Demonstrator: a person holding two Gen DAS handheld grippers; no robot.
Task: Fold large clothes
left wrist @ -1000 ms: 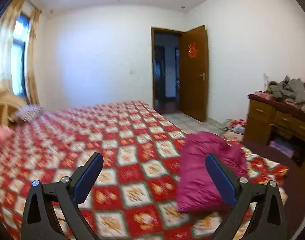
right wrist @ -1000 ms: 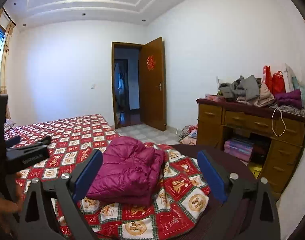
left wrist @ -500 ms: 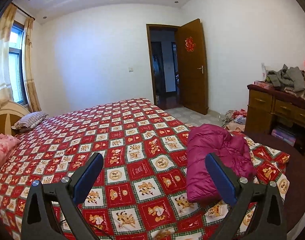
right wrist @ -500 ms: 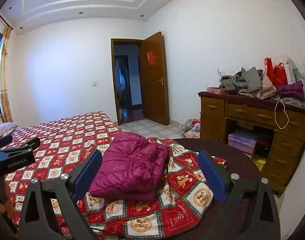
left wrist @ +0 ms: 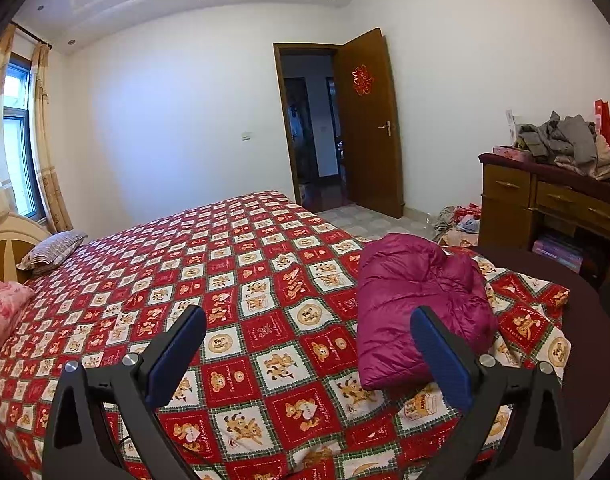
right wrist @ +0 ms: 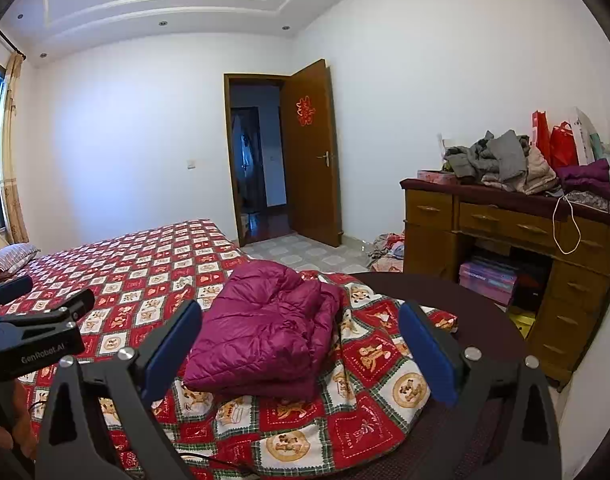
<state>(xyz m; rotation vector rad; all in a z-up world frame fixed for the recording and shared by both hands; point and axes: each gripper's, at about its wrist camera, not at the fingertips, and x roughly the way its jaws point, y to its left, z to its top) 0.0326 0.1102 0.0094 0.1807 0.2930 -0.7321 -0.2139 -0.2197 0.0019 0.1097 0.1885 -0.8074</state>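
My left gripper [left wrist: 308,354] and right gripper [right wrist: 300,346] hover empty, jaws wide apart, above the magenta puffer jacket [right wrist: 265,332], folded into a bundle at the bed [left wrist: 233,264] corner (1 garment apparently done).

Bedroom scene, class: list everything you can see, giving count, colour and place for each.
Puffer jacket: one, magenta, folded on the bed's near corner.
Bedspread: one, red and white check, covering the bed.
Pillow: one, striped, at the headboard.
Door: one, brown, open.
Desk: one, brown wood, right wall.
Clothes pile: one, grey and beige, on the desk.
Bags: red and white, count unclear, behind the pile.
Left gripper: black with blue pads, open, empty.
Right gripper: same, open, empty.
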